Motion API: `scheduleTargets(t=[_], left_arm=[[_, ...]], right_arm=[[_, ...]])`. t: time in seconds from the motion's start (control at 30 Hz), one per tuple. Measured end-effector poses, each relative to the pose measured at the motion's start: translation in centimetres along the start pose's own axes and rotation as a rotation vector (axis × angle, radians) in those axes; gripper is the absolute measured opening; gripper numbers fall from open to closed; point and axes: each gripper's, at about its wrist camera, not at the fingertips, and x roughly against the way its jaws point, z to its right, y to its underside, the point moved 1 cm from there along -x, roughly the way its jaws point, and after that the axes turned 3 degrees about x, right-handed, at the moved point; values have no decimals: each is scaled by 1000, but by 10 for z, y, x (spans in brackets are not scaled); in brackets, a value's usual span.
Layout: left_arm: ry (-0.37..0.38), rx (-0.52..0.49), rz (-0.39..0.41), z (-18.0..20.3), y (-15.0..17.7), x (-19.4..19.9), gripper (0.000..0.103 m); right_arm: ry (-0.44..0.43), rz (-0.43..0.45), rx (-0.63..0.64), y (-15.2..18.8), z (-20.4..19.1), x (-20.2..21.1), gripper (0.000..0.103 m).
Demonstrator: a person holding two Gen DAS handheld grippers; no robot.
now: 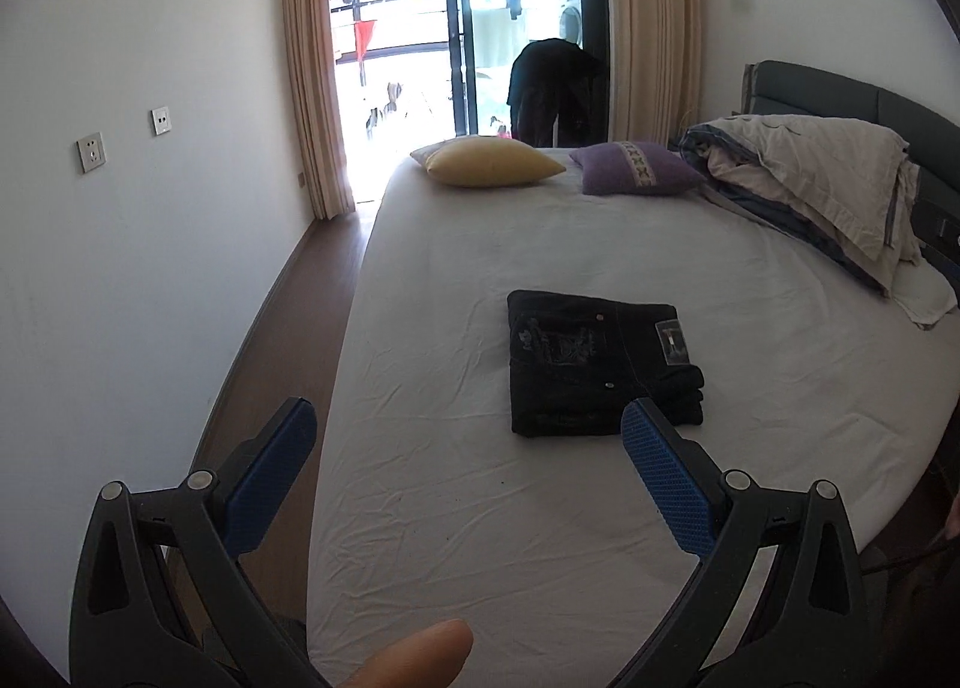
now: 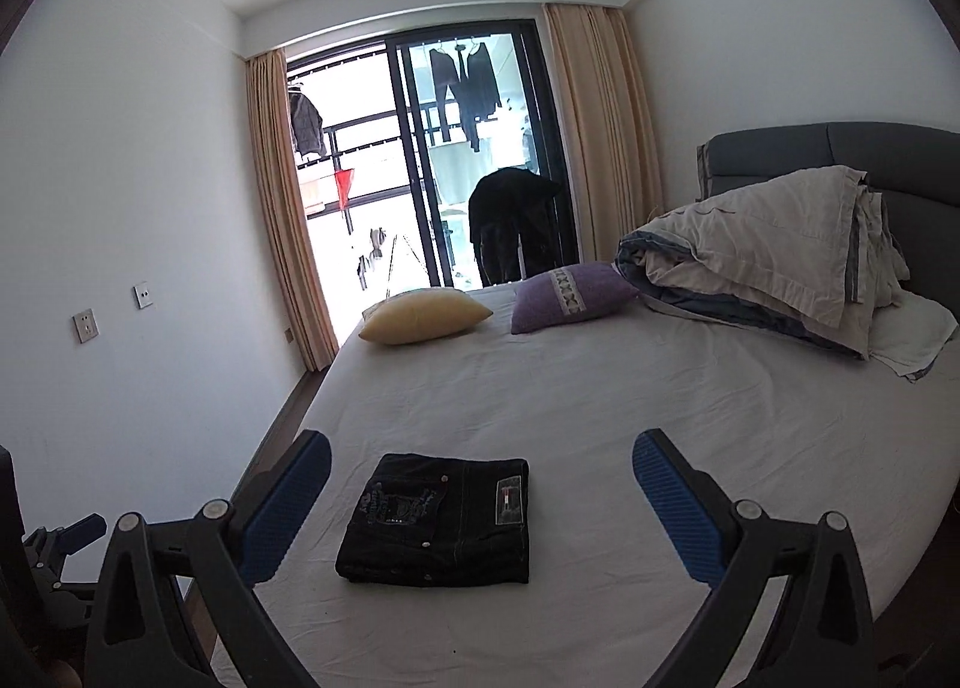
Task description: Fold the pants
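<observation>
A pair of black jeans (image 1: 600, 367) lies folded into a compact rectangle on the white bed sheet (image 1: 480, 508), its back pocket and label facing up. In the right wrist view the same folded jeans (image 2: 438, 520) rest flat in the near middle of the bed. My left gripper (image 1: 468, 430) stands wide open, held back from the jeans, with nothing between its blue pads (image 1: 666, 478). My right gripper (image 2: 480, 463) is likewise wide open above and short of the jeans, touching nothing. A fingertip (image 1: 420, 655) shows at the bottom of the left wrist view.
A yellow cushion (image 2: 423, 316) and a purple cushion (image 2: 570, 298) lie at the far side of the bed. A bundled duvet (image 2: 774, 262) sits by the grey headboard (image 2: 840, 147). Beyond are curtains, a sliding glass door (image 2: 480, 159) and hanging clothes. The left gripper's body (image 2: 54, 562) shows at the left edge.
</observation>
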Motion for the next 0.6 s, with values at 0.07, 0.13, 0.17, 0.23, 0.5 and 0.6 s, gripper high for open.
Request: scheduleTargets(t=[0.07, 0.13, 0.17, 0.23, 0.5, 0.6], left_arm=[[12, 8, -60, 5, 5, -19, 103], [10, 3, -96, 11, 7, -37, 103], [6, 3, -108, 12, 8, -42, 103], [13, 4, -132, 15, 9, -53, 103], [18, 11, -181, 22, 7, -85, 103], [14, 11, -188, 24, 8, -90, 103]], right_arm=[[-6, -88, -27, 15, -2, -17, 103], [-12, -168, -38, 30, -7, -32, 103], [-12, -199, -30, 38, -11, -38, 103], [-20, -239, 3, 50, -19, -45, 103], [-21, -320, 60, 76, -36, -61, 103], [-16, -341, 74, 77, -40, -64, 103]])
